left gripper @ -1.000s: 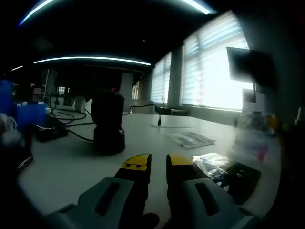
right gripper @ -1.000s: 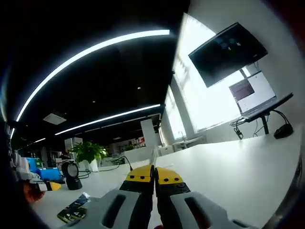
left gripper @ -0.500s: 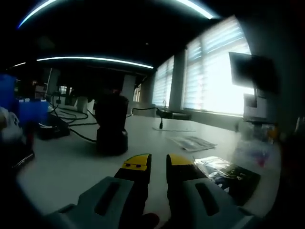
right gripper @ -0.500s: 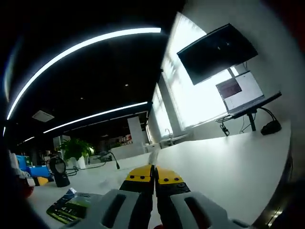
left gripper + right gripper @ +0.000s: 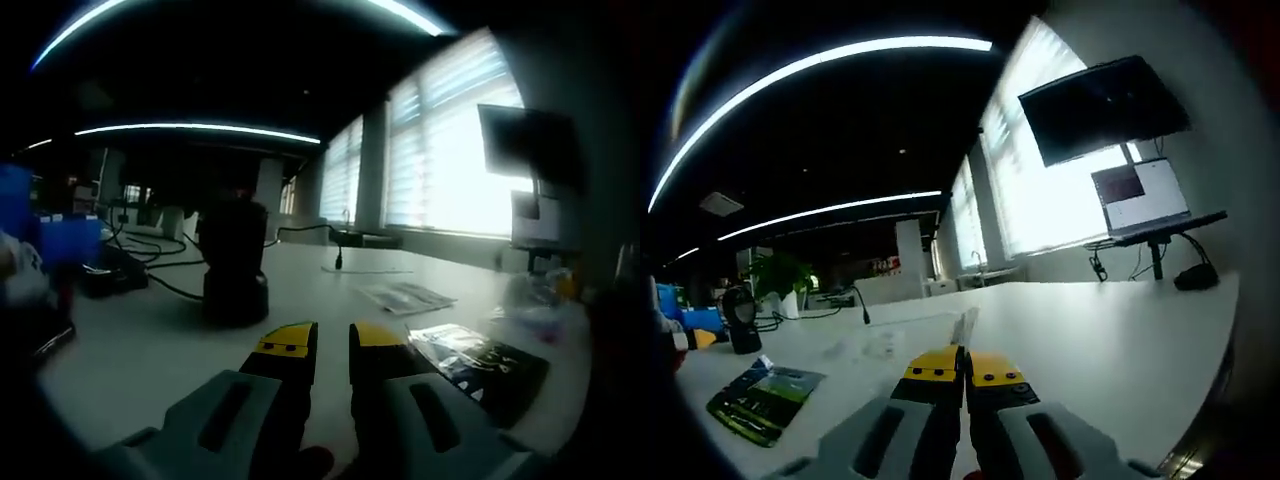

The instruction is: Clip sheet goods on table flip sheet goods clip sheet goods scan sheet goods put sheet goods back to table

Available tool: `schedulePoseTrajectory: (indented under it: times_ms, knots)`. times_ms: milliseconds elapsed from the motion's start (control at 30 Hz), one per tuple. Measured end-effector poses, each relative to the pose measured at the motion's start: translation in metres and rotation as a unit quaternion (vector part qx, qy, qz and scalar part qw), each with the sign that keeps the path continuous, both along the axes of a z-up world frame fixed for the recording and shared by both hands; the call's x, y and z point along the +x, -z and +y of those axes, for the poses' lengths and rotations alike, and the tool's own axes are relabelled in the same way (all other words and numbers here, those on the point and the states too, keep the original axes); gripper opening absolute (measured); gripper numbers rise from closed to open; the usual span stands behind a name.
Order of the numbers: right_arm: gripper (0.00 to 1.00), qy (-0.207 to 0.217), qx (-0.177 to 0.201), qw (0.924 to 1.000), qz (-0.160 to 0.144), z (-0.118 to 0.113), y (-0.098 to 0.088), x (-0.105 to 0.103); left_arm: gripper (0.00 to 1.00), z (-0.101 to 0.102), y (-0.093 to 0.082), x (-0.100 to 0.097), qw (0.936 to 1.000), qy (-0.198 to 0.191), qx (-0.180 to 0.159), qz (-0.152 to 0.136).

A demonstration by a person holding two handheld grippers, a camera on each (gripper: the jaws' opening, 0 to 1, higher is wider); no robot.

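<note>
White table (image 5: 150, 340) carries everything. Left gripper (image 5: 333, 338) is slightly parted and empty, the dark packet (image 5: 480, 362) just right. Right gripper (image 5: 964, 366) is closed on nothing.

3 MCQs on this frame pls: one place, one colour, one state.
1. In the left gripper view, the dark printed sheet packet lies:
A. right of the left gripper
B. left of it
C. on the black scanner stand

2. Both grippers' jaw tips are:
A. red
B. yellow
C. blue

3. The right gripper is:
A. wide open
B. shut, holding nothing
C. clamped on a packet

Key: A, the packet sits on the white table right of the jaws; B, yellow tips in both views; C is wrong, B: jaws meet, nothing between.
</note>
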State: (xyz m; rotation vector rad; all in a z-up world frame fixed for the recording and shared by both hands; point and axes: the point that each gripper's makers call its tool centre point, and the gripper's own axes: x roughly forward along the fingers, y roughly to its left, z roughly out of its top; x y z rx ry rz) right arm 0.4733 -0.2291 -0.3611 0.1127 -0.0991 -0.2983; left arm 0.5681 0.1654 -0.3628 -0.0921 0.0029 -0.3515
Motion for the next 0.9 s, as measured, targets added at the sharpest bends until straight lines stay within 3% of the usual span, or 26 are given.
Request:
schedulePoseTrajectory:
  times_ms: [133, 433, 667, 900]
  knots:
    - [0.00, -0.004, -0.040, 0.9987, 0.033, 0.007, 0.005, 0.004, 0.06, -0.003, 0.000, -0.001, 1.0000, 0.005, 0.008, -0.002]
    - [0.00, -0.011, -0.080, 0.9944, 0.068, 0.017, 0.013, 0.008, 0.06, -0.008, 0.003, -0.002, 0.9996, 0.014, 0.024, -0.001]
    - [0.00, -0.011, -0.083, 0.9926, 0.088, 0.015, 0.019, 0.006, 0.06, -0.011, 0.004, -0.003, 0.9994, 0.020, 0.029, -0.002]
    - [0.14, -0.004, -0.076, 0.9925, 0.096, 0.007, 0.024, 0.004, 0.06, -0.013, 0.004, -0.005, 0.9990, 0.025, 0.036, -0.004]
